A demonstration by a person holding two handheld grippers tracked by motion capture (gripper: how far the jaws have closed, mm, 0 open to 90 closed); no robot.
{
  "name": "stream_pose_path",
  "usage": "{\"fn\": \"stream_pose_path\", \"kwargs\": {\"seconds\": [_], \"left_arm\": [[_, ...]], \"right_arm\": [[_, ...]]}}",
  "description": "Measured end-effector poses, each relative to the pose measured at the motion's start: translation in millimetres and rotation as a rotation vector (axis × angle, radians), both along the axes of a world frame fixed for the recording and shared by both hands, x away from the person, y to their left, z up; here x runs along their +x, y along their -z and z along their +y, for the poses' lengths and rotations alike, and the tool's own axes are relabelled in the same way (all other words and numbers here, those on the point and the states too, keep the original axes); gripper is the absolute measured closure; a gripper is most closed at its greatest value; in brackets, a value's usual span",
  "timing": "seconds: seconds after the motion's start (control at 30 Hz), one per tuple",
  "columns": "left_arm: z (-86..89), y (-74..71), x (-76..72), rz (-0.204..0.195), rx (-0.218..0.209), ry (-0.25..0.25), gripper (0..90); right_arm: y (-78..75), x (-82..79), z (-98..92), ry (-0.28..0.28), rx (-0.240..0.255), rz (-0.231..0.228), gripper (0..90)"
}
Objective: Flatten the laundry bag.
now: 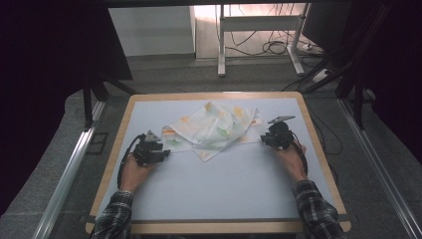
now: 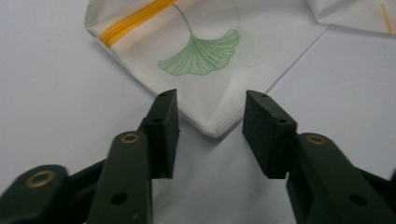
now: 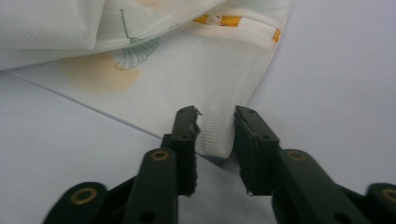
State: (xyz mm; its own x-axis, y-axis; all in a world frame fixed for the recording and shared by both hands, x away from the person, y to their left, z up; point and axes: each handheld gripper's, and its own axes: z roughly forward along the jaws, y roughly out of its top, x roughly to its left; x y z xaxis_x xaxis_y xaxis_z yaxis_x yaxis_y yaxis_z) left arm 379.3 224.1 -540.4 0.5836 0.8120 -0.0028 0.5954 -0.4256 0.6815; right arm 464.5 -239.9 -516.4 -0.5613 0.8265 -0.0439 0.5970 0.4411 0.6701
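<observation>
Spread across the far middle of a pale table [image 1: 209, 174]: a crumpled white cloth [image 1: 214, 128] printed with green leaves and orange stripes. At its right corner, right gripper [image 3: 215, 135], jaws narrowed around the hem, contact unclear. At its left corner, left gripper [image 2: 211, 122], jaws spread, cloth tip lying between them, untouched.

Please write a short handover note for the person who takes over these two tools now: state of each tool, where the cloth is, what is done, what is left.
Left tool: open, jaws either side of a corner of the cloth, not pressing it.
Right tool: jaws narrow around the opposite corner; a small gap remains, no firm grip seen.
Cloth: white with a leaf print, crumpled and partly folded, on the far half of the table.
Done: both tools lined up at corners.
Left: probably close on both corners, then lift or spread.
</observation>
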Motion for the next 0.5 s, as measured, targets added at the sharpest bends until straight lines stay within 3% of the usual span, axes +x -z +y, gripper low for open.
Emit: {"fn": "stream_pose_path", "kwargs": {"seconds": [0.17, 0.23, 0.37, 0.5], "left_arm": [[-1.0, -0.8, 3.9, 0.032, -0.033, 0.014, 75.0], [-1.7, -1.0, 5.5, 0.044, -0.047, 0.022, 84.2], [-3.9, -2.6, 4.9, 0.039, -0.023, 0.029, 87.4], [-4.3, -3.1, 4.6, 0.048, -0.03, 0.014, 87.3]], "right_arm": [[-0.7, -0.3, 0.4, -0.004, 0.003, 0.011, 86.2], [-1.2, -0.3, 0.8, -0.007, -0.002, 0.014, 87.1], [-2.6, -1.7, 1.9, -0.009, -0.012, 0.018, 87.4], [-4.5, -5.4, 2.8, -0.024, -0.026, 0.015, 87.2]]}}
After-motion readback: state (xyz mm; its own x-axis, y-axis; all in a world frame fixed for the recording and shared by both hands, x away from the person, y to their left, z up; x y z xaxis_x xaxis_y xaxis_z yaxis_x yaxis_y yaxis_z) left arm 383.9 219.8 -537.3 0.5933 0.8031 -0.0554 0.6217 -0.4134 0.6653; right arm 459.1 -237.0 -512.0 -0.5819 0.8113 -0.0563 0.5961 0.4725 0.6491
